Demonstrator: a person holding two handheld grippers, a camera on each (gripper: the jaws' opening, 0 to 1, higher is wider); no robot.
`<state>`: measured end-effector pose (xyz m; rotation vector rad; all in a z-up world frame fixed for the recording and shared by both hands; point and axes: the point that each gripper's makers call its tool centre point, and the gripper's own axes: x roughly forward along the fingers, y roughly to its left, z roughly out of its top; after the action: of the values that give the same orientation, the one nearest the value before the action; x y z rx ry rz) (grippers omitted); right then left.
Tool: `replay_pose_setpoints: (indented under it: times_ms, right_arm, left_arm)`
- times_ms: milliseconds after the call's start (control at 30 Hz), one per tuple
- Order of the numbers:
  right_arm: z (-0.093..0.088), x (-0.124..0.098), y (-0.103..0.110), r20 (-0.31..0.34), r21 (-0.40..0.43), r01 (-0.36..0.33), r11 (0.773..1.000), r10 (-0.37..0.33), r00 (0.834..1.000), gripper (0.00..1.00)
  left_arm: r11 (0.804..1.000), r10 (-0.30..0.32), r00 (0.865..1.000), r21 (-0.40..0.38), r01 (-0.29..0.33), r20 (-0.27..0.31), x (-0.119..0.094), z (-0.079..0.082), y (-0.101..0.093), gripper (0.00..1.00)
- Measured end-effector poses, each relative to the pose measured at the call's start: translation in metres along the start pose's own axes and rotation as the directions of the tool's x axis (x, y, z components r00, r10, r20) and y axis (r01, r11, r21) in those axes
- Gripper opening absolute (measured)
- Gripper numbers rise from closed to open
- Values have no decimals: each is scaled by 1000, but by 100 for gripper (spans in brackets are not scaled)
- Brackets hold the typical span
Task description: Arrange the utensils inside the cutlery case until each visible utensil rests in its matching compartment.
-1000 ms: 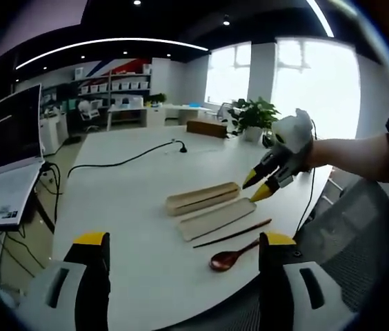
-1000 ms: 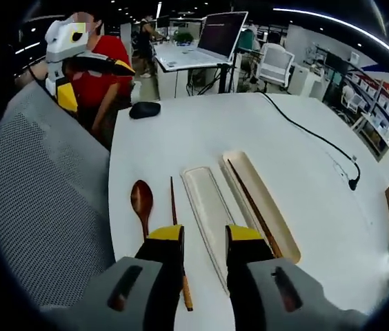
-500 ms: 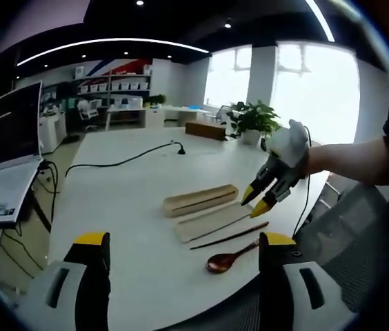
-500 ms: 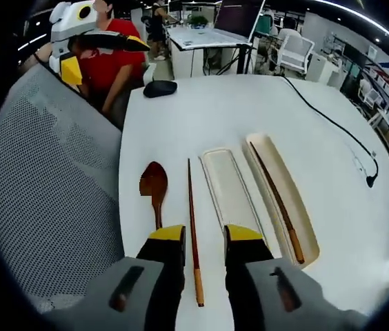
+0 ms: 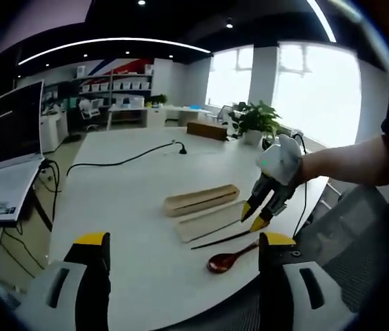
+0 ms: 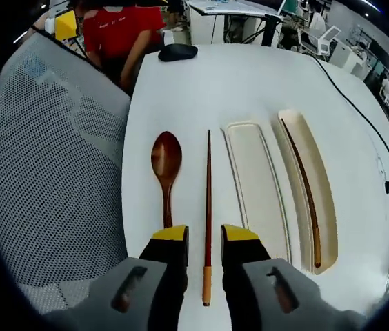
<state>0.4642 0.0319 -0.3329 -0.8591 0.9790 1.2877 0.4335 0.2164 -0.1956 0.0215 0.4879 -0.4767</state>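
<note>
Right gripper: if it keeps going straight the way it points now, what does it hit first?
Most likely the loose chopstick on the table: the right gripper points along it, its orange end between the open jaws. Height above it is unclear.

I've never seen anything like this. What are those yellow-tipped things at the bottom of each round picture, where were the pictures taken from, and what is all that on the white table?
There is no robot here: a person holds a pair of tongs in each hand, and a small fisheye camera rides on each pair, looking out along its two jaws.

In the left gripper view, the left tongs stand wide open and hold nothing. The other pair, held in the person's hand, reaches in from the right.

In the right gripper view, the right tongs straddle the thick end of a loose chopstick lying on the white table; they look open, not yet closed on it.

Beside it lie a wooden spoon, a flat case lid, and the open cutlery case with a second chopstick already inside.
</note>
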Motion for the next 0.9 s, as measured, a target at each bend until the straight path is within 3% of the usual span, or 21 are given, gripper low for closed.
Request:
replay_pose_setpoints:
  times_ms: [900]
  right_arm:
    - [-8,29,-3,-128,-48,-22,999,15,992,14]
  left_arm:
    - [1000,-5,1000,-5,5,-1,0,0,0,91]
